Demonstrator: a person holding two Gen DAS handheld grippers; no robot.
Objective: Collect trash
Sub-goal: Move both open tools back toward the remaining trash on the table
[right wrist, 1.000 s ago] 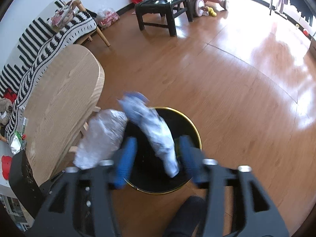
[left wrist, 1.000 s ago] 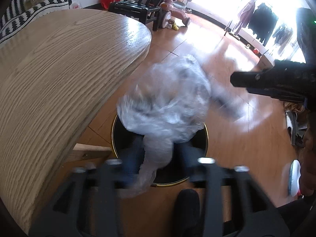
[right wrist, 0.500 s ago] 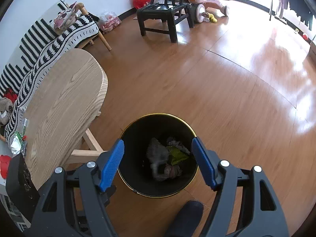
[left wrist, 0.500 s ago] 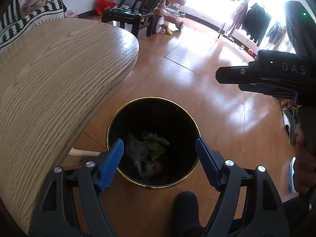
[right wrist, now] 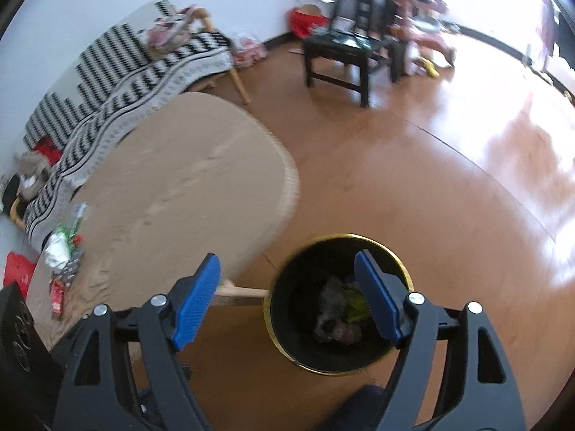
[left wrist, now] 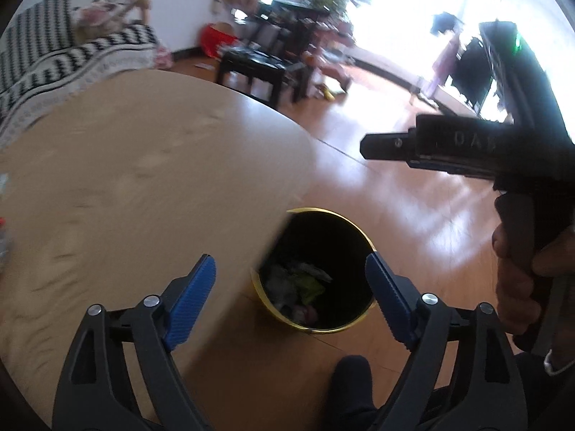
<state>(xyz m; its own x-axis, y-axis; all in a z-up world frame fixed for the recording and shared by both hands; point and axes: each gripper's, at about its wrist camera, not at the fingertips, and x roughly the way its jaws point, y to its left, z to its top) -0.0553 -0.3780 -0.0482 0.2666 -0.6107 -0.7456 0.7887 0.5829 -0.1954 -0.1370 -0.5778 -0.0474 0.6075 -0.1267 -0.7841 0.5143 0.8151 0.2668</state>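
A black trash bin with a gold rim (left wrist: 361,231) stands on the wood floor beside the table; it also shows in the right wrist view (right wrist: 395,251). Crumpled plastic and green trash (left wrist: 296,283) lie inside it, seen in the right wrist view too (right wrist: 341,314). My left gripper (left wrist: 289,292) is open and empty, above the table edge and bin. My right gripper (right wrist: 287,292) is open and empty, above the bin's left rim. Several wrappers (right wrist: 64,251) lie at the table's left end.
An oval wooden table (left wrist: 143,179) fills the left; it also shows in the right wrist view (right wrist: 179,179). A striped sofa (right wrist: 125,68) stands behind it. A black chair (right wrist: 345,54) stands far back. The right gripper's body (left wrist: 467,147) shows at right.
Both grippers let go of their plastic trash, which fell into the bin. Both have since lifted and swung left toward the table.
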